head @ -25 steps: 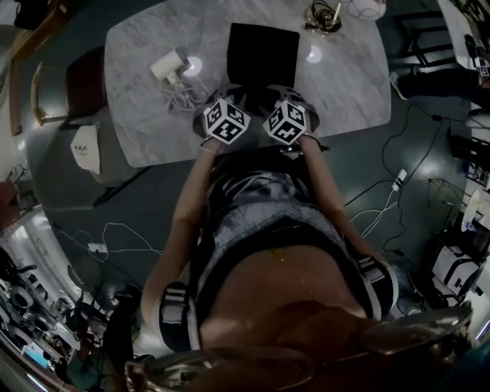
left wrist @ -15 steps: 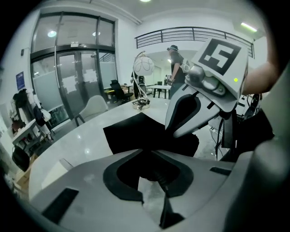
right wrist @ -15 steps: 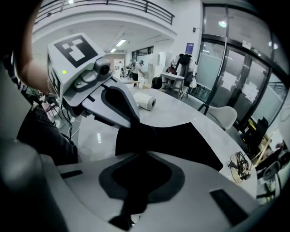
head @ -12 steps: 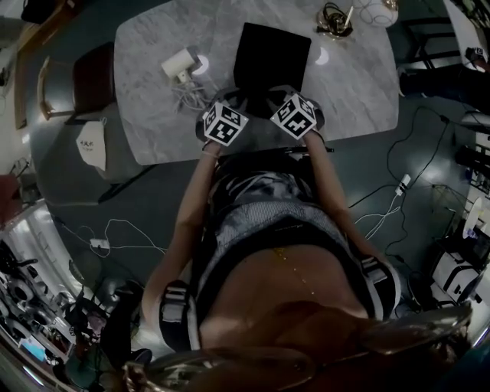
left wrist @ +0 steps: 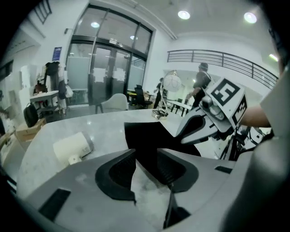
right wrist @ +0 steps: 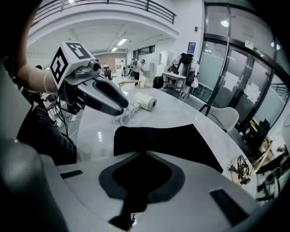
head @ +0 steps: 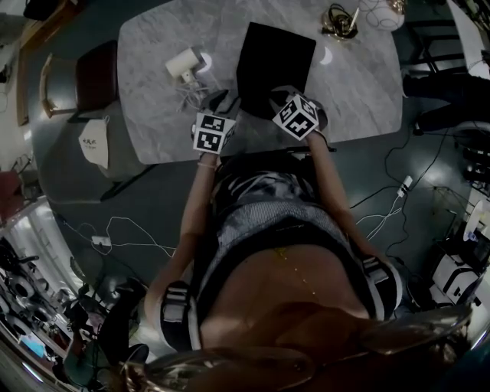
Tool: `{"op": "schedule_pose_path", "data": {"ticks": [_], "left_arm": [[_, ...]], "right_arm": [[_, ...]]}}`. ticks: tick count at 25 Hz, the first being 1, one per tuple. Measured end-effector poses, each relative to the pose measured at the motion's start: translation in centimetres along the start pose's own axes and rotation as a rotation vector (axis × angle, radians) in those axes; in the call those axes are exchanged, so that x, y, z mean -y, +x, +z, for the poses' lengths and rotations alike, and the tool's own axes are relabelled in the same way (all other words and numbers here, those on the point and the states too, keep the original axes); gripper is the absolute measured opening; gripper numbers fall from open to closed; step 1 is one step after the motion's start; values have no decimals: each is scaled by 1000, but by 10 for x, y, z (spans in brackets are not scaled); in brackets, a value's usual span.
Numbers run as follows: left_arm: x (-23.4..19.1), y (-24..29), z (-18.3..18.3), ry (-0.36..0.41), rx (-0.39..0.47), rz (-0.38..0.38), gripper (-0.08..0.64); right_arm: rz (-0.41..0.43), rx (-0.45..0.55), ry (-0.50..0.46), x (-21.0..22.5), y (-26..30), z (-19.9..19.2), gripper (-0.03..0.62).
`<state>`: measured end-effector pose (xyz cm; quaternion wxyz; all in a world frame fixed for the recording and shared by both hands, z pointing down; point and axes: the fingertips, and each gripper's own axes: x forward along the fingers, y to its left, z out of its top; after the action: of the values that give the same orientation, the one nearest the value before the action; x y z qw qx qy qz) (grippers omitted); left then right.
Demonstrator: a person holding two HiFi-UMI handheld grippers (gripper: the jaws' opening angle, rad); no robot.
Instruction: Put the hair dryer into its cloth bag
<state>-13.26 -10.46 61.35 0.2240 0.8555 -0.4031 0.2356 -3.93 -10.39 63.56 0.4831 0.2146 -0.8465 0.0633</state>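
The black cloth bag [head: 277, 53] lies flat on the marble table [head: 360, 84]. My right gripper [right wrist: 142, 156] is shut on its near edge, with black fabric [right wrist: 167, 138] pinched between the pads. My left gripper [left wrist: 146, 156] is just left of it. Its jaws have just been opening and now stand apart around the bag's near left corner [left wrist: 149, 136] without pressing on it. The white hair dryer [head: 184, 65] lies on its side further left [left wrist: 72, 147], with its coiled cord [right wrist: 127, 113] beside it. In the head view, the left gripper [head: 220, 103] and right gripper [head: 280, 96] sit side by side.
A tangle of cables and small items [head: 339, 19] lies at the table's far right. A chair [head: 84, 76] stands at the table's left end, with a white bag [head: 96, 144] on the floor beside it. Cables and a power strip [head: 398, 184] run across the floor to the right.
My left gripper has moved left along the table's near edge and rolled, so its marker cube now faces differently. The right gripper stays at the bag's near edge.
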Motion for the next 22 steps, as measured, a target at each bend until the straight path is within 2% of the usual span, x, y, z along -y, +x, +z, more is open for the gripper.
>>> {"op": "schedule_pose_path", "data": {"ticks": [4,12,18,22], "left_arm": [[-36,-22,1,-110,72,108,133],[-104,-48,-33,-252,24,350,215],[-137,-54,-42,-350,38,461,315],[-150,-43,-46,-396,24,470,333]], "right_arm": [[-7,-2,4,4,-2,-2,74],[-7,-8,18,7,-2,-7,74],[0,-17,18,5,-1,-7,74],[3,-23,17,4,0,-8,74]]}}
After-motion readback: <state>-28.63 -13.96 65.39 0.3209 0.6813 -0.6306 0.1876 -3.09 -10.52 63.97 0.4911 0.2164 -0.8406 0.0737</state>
